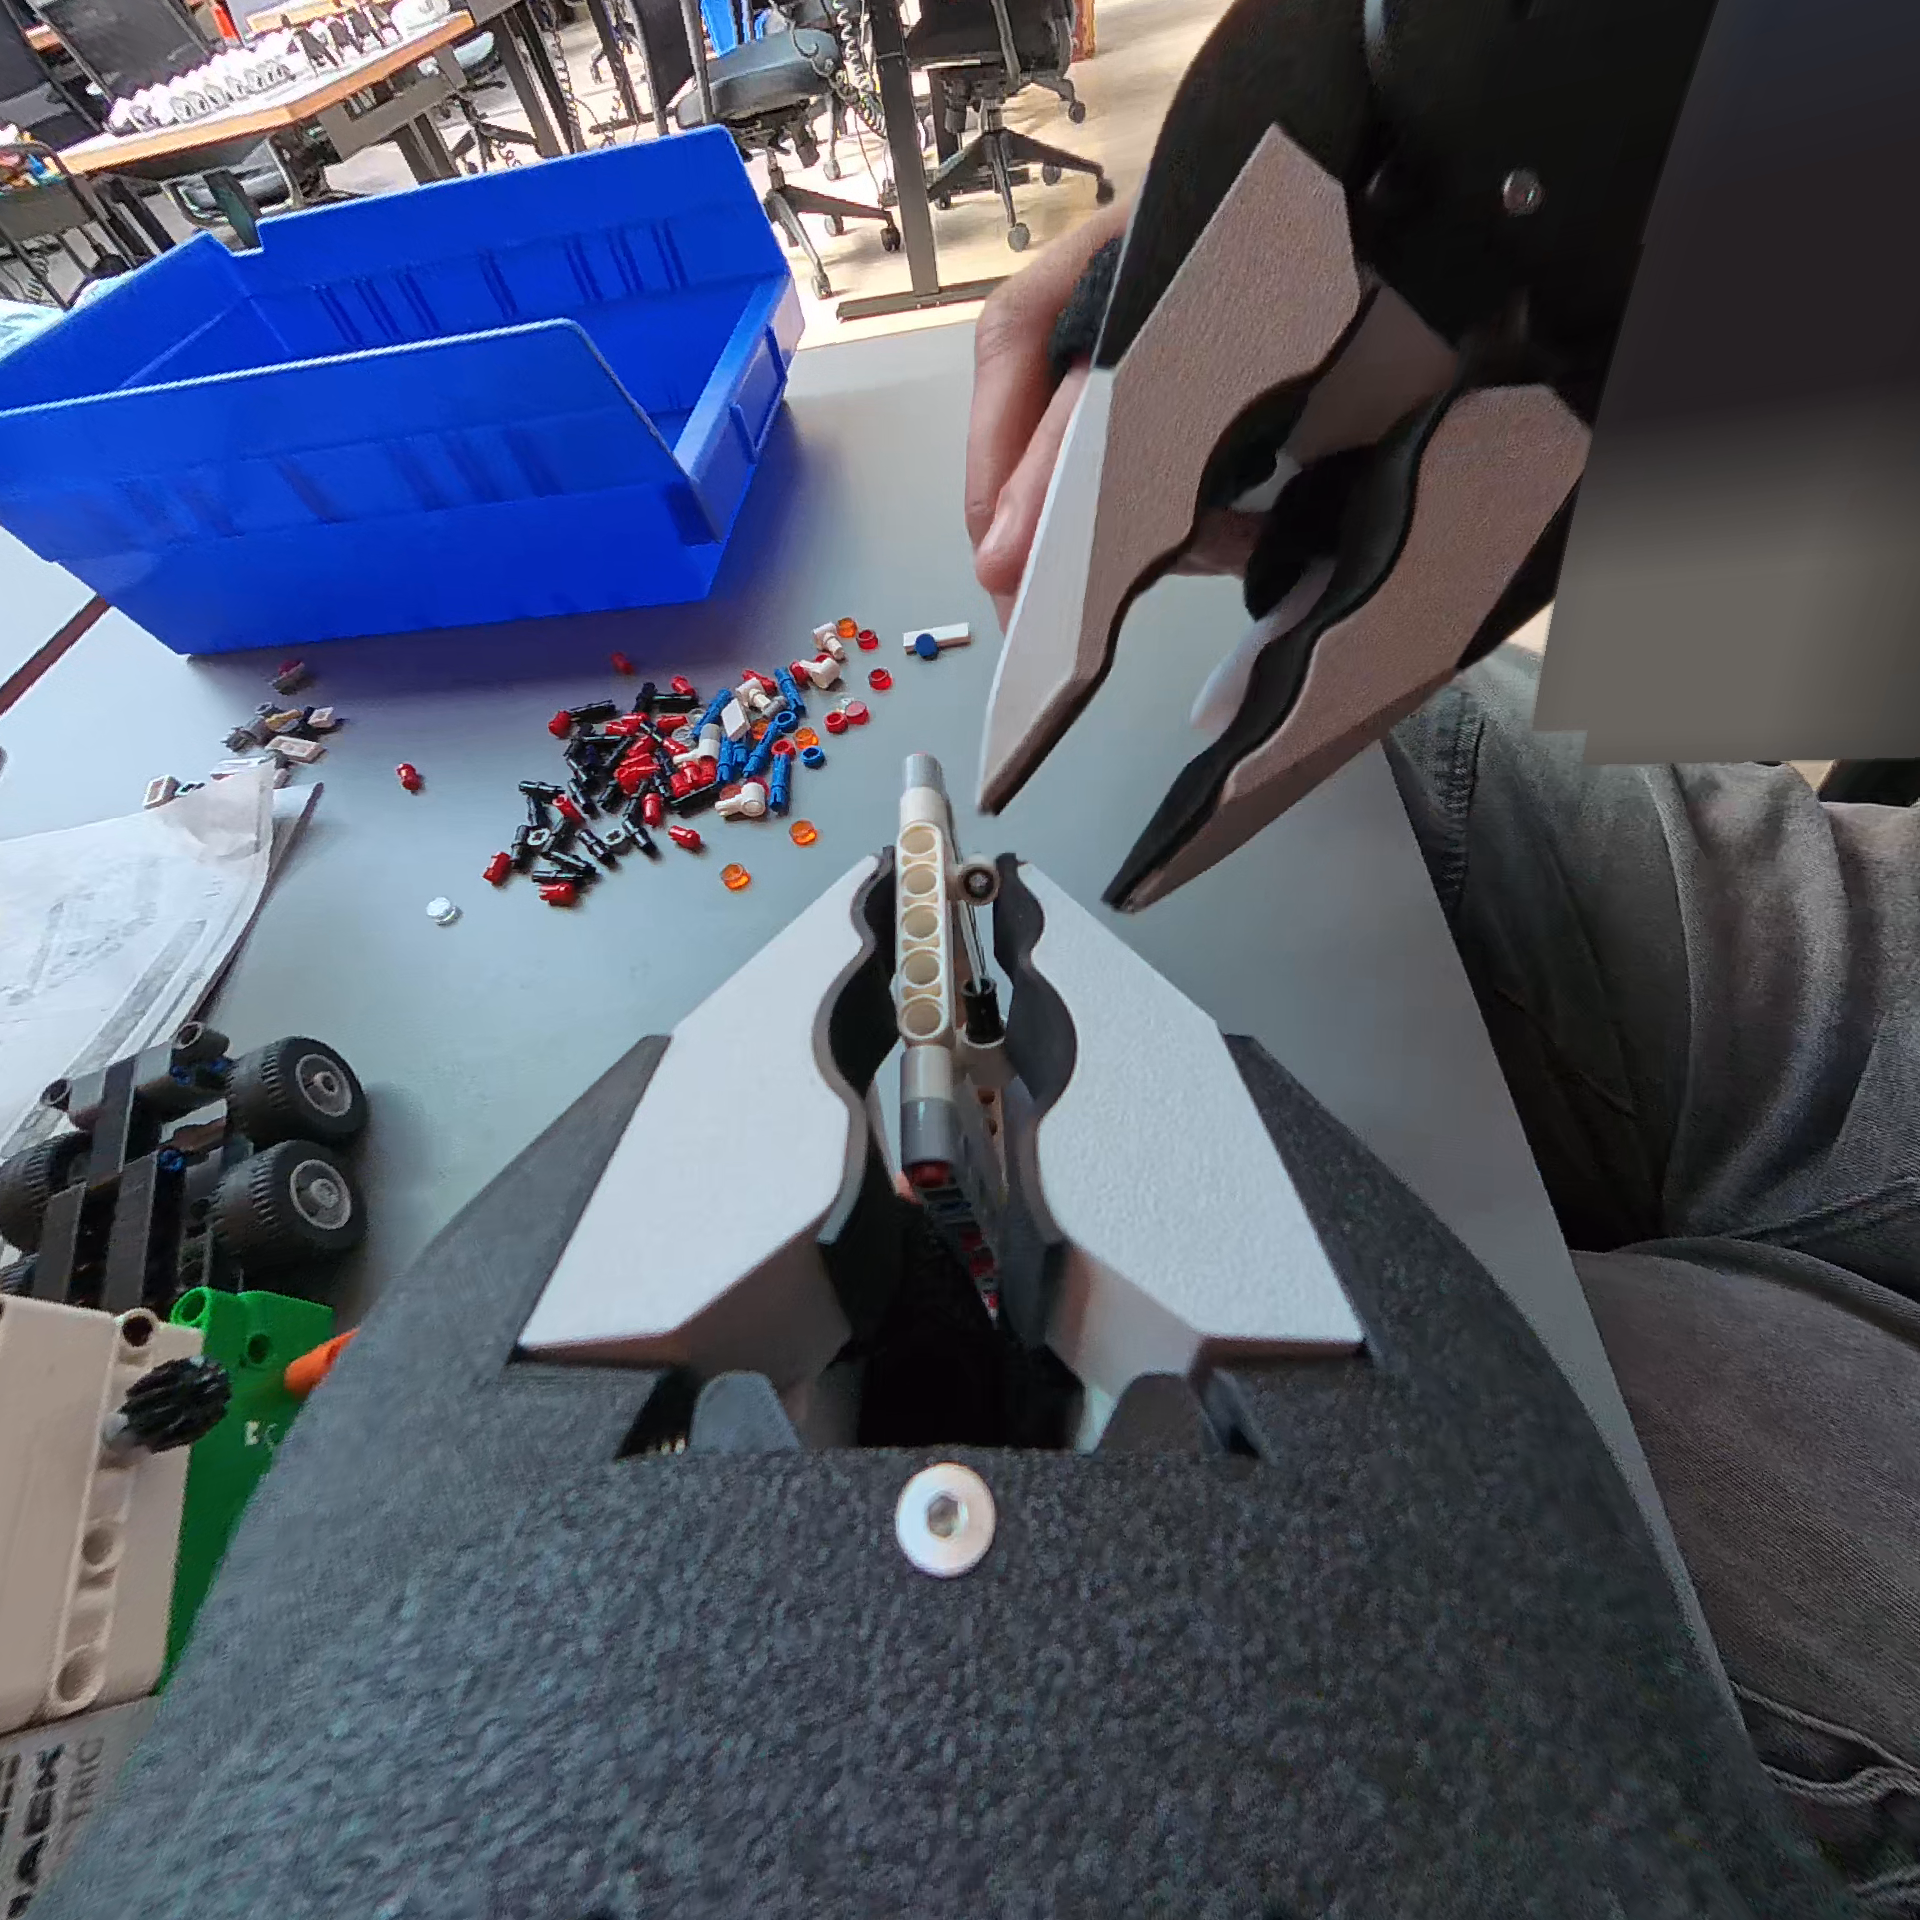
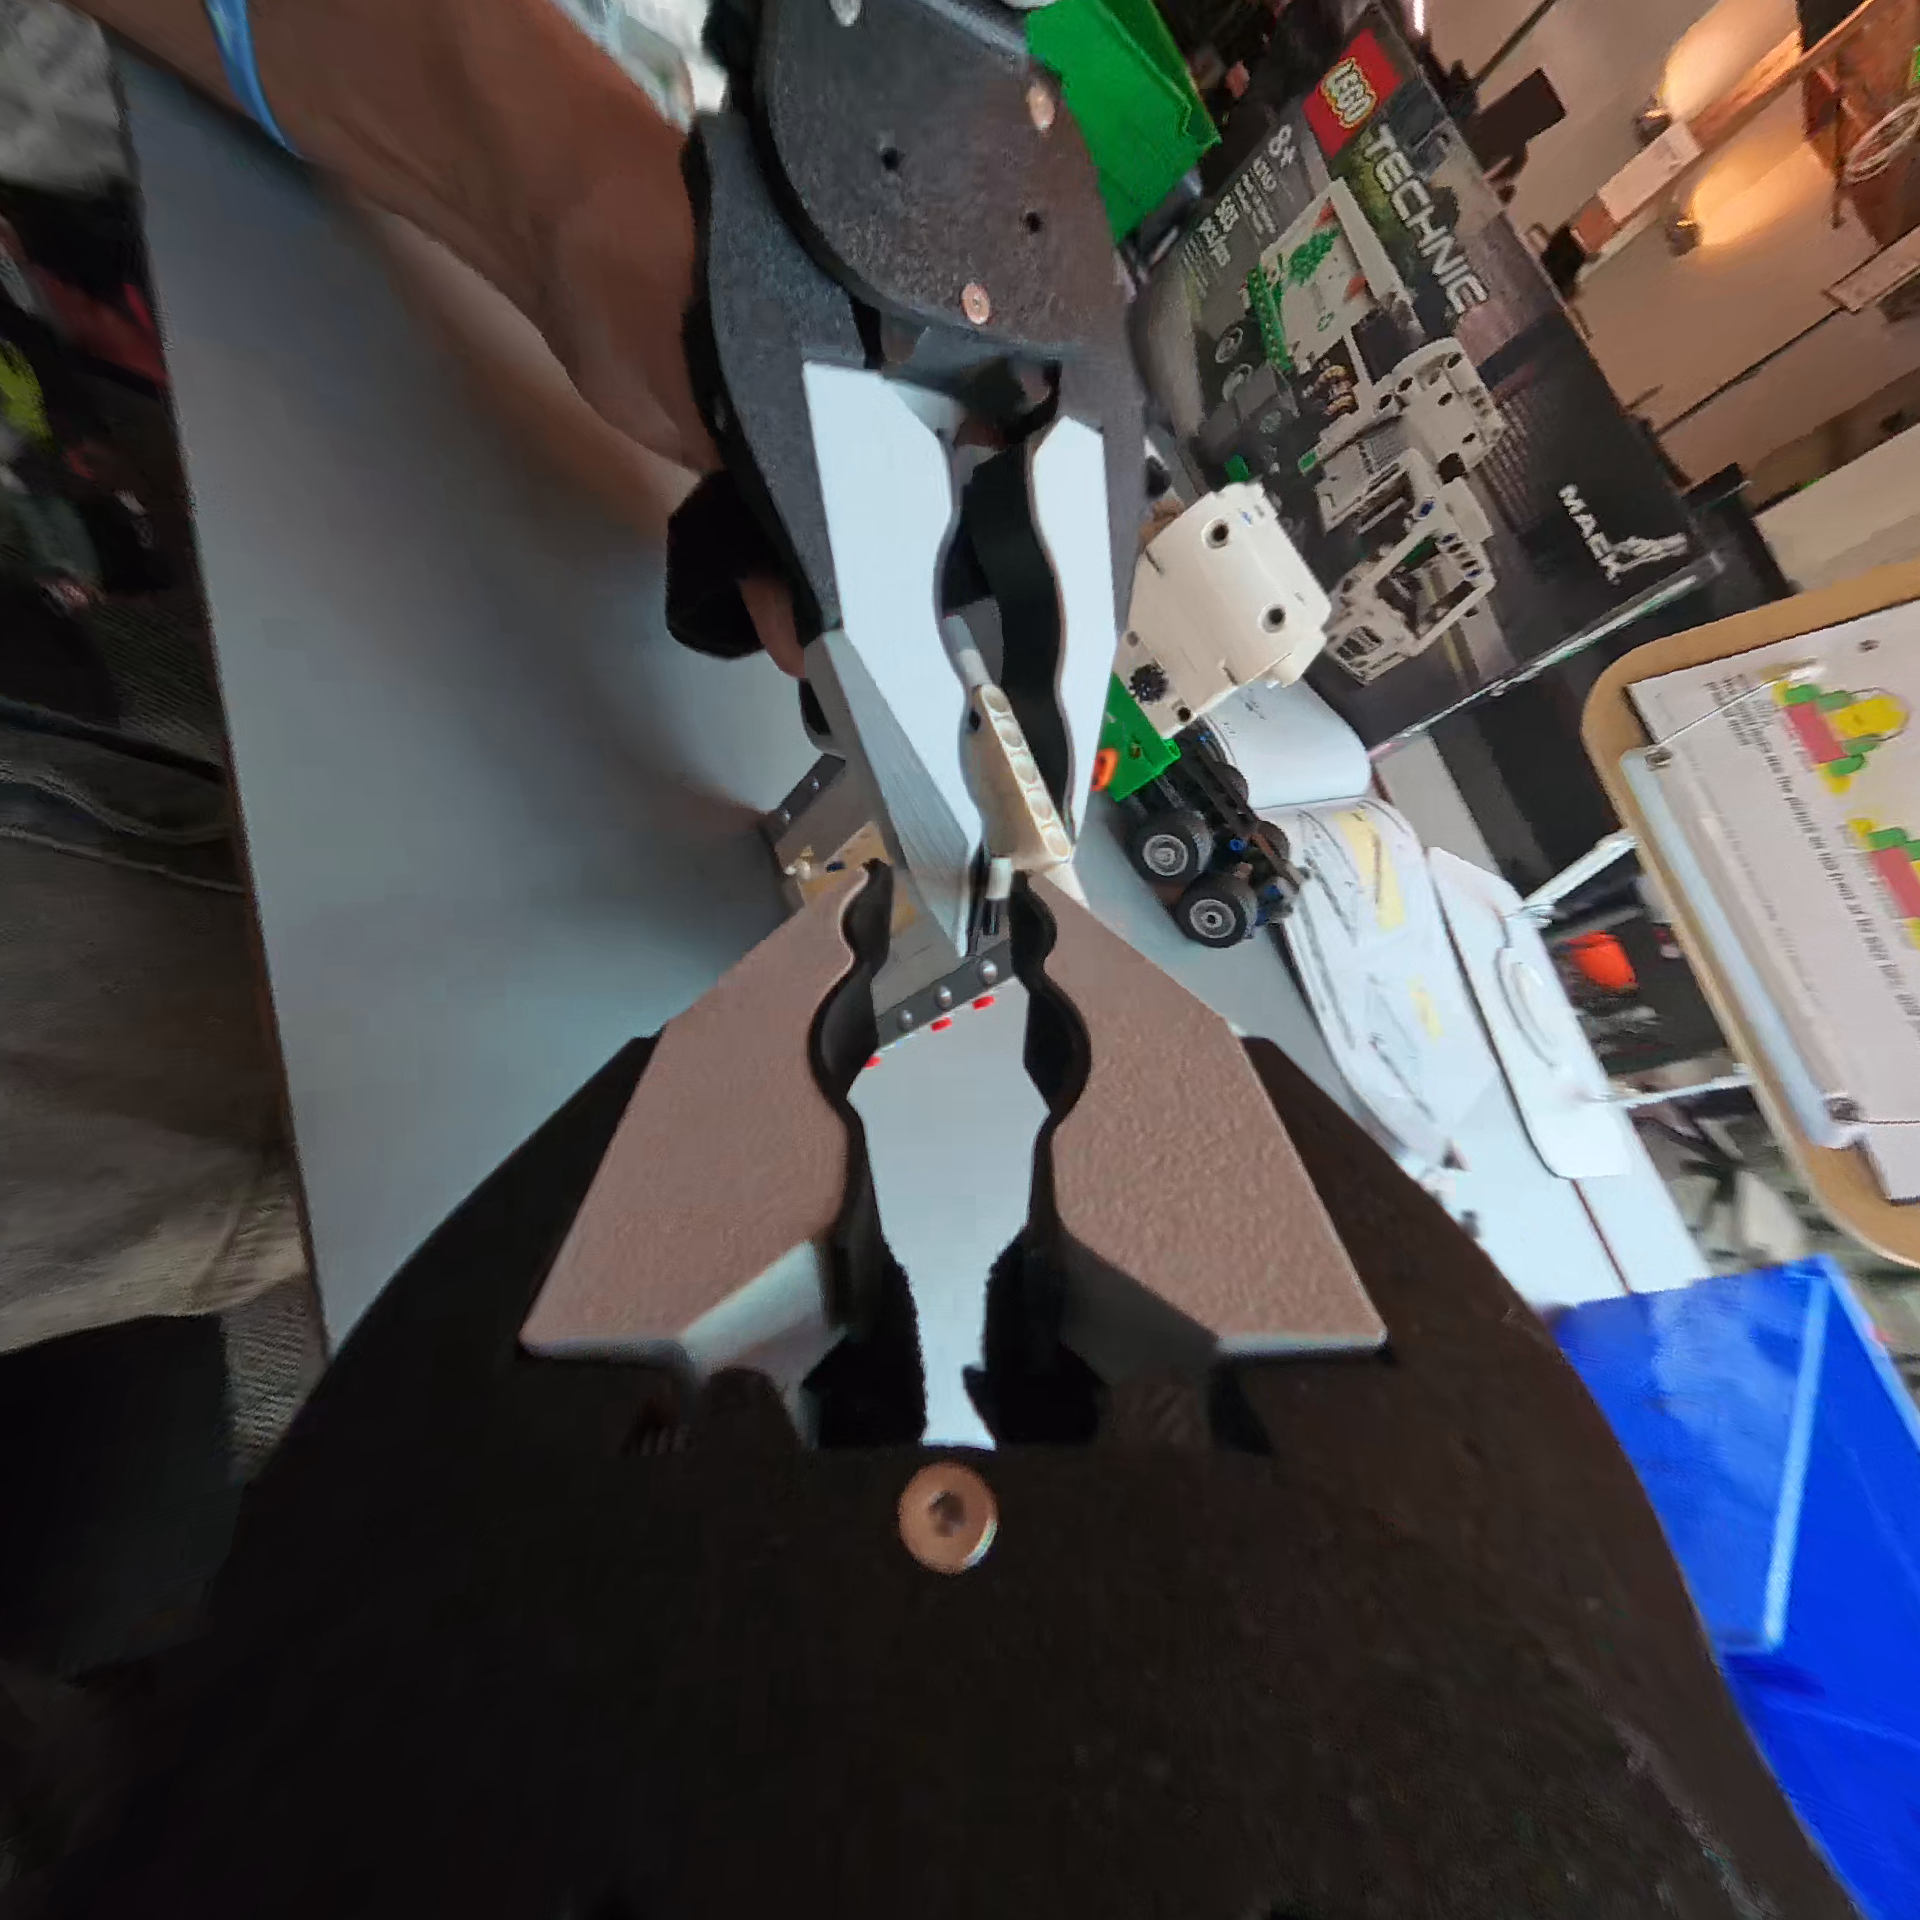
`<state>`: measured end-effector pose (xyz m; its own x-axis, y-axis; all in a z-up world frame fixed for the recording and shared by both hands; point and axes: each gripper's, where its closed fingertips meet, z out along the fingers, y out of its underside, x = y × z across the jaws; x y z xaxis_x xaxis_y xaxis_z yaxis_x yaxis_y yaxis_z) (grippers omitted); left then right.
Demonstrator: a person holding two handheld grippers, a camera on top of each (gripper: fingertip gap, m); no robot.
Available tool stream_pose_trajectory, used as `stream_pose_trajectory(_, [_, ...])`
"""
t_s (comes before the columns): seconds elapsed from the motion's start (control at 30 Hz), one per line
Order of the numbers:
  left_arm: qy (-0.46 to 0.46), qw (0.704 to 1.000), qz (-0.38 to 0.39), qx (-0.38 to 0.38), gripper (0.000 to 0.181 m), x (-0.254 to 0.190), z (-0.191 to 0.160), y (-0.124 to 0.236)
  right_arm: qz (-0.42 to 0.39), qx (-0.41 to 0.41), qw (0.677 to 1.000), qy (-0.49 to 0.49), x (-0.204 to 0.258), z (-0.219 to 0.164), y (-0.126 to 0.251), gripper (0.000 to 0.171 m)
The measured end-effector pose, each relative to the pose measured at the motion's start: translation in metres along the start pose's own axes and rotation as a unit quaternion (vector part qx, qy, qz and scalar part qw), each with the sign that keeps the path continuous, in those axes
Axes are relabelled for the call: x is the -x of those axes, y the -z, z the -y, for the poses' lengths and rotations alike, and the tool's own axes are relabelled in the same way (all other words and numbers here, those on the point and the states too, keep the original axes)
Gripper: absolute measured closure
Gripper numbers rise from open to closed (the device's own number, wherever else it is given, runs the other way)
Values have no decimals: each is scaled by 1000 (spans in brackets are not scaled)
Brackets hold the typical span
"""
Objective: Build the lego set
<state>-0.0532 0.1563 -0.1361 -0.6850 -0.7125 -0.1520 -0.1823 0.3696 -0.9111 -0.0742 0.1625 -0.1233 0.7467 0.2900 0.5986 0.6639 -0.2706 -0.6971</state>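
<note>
My left gripper [image 1: 945,868] is shut on a small lego assembly: a white holed beam [image 1: 923,935] with grey cylinder ends, a thin black axle and a dark grey beam with red pins [image 1: 966,1216] behind it. It is held above the grey table [image 1: 1195,987]. My right gripper [image 1: 1049,852] hangs open just right of the beam's far end. In the right wrist view my right gripper [image 2: 951,878] is open and empty. Its tips flank the end of the white beam [image 2: 1013,769], which sits in the left gripper [image 2: 1013,904]. The grey beam [image 2: 940,1003] shows between the jaws.
A pile of small red, black and blue pins [image 1: 665,769] lies on the table before a blue bin [image 1: 395,416]. A wheeled chassis [image 1: 208,1164], white and green parts [image 1: 83,1507] and an instruction booklet [image 1: 114,904] lie at left. The set's box [image 2: 1403,364] stands behind them. A person's legs are at right. The grippers are tip to tip, or close to it.
</note>
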Motion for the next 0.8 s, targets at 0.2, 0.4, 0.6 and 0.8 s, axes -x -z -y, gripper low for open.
stream_pose_trajectory(0.2, [12, 1000, -2, -7, 167, 6, -1, 2, 57, -39, 989, -131, -10, -1, 10, 153])
stream_pose_trajectory(0.4, [-20, 999, 23, 22, 166, 14, -15, 2, 109, -48, 957, -263, -8, -14, 2, 154])
stream_pose_trajectory(0.6, [-8, 998, 43, 40, 175, 23, -27, 6, 110, -74, 885, -446, -18, -13, 2, 154])
stream_pose_trajectory(0.8, [-76, 983, 165, -2, 175, 18, 8, 8, 191, -198, 702, -657, -14, 23, 16, 150])
